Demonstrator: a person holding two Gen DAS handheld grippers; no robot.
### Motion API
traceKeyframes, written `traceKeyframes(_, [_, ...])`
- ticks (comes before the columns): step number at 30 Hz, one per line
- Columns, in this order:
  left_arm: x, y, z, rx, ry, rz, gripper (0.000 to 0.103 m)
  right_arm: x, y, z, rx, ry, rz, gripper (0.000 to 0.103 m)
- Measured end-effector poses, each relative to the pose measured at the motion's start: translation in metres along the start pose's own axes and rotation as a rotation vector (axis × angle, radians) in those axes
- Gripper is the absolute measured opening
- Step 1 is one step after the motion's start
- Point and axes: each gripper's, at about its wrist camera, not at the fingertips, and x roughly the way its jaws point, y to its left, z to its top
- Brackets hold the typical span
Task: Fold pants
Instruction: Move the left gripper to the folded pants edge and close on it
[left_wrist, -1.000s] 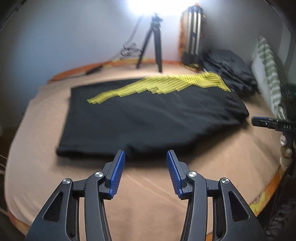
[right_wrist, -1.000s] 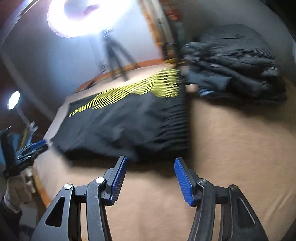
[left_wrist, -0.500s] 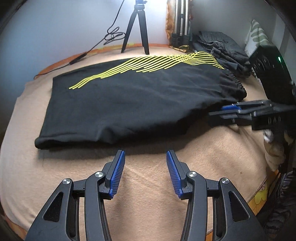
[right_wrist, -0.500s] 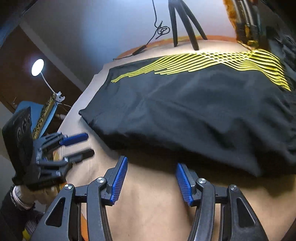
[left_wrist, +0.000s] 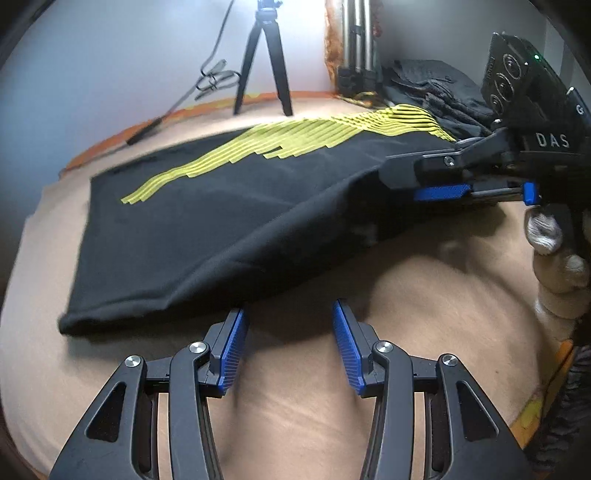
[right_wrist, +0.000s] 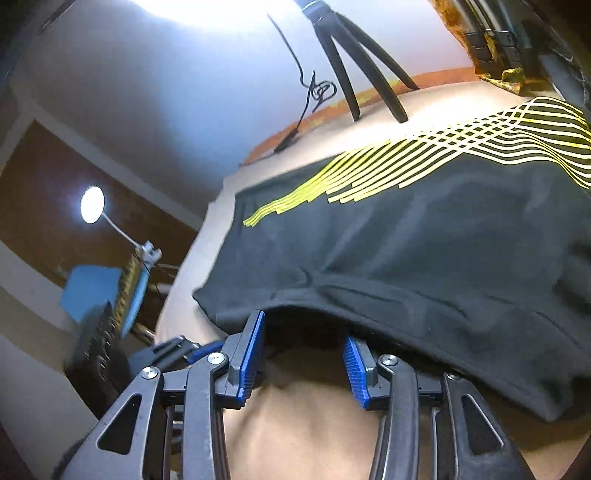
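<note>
The right gripper (right_wrist: 301, 350) has its blue pads (right_wrist: 251, 354) at the near hem of the pants (right_wrist: 424, 258); its jaws are closing, the cloth edge drapes over the pad tips and is lifted off the bed there, yet a clear gap shows between the pads and I cannot tell if they press the cloth at all. From the left wrist view the same gripper (left_wrist: 439, 184) reaches in from the right side of the pants, one jaw above the raised hem and one blue pad below it, with a gloved hand (left_wrist: 554, 258) on its handle. The left gripper (left_wrist: 288, 343) hovers just short of the pants' near edge, jaws spread and holding nothing, its pads (left_wrist: 232, 354) over bare sheet (left_wrist: 295, 424). The pants are black with a fan of yellow stripes (left_wrist: 295, 144) along the far side; they lie folded flat across the tan sheet, the right near corner pulled up into a slack ridge that runs toward the right gripper. Beyond the pants, at the far edge of the bed, a black tripod (left_wrist: 266, 59) stands against a pale wall, with a cable (left_wrist: 210, 77) hanging left of it. To the right of the pants' far corner lies a heap of dark clothes (left_wrist: 436, 92). In the right wrist view, well left of the pants and off the bed, a small round lamp (right_wrist: 92, 205) glows, and a blue chair (right_wrist: 99, 295) is below it.
</note>
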Motion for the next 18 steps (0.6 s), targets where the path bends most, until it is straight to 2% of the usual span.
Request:
traceKeyframes(5, [0.000,0.006,0.009,-0.038,-0.022,0.004,0.046,0.002,0.000,0.002,0.008,0.002,-0.001,0.044])
traceKeyframes(10, [-0.014,-0.019,0.011,0.062,-0.057,0.037,0.046,-0.002,-0.006,0.005,0.040,-0.005,0.012,0.044])
traceKeyframes(14, [-0.023,-0.043,0.010,0.189,-0.119,0.138,0.046,-0.006,-0.007,0.007,0.043,-0.015,0.011,0.044])
traceKeyframes(18, [-0.015,-0.059,0.014,0.269,-0.110,0.146,0.046,-0.006,-0.010,0.006,0.066,-0.015,0.015,0.044])
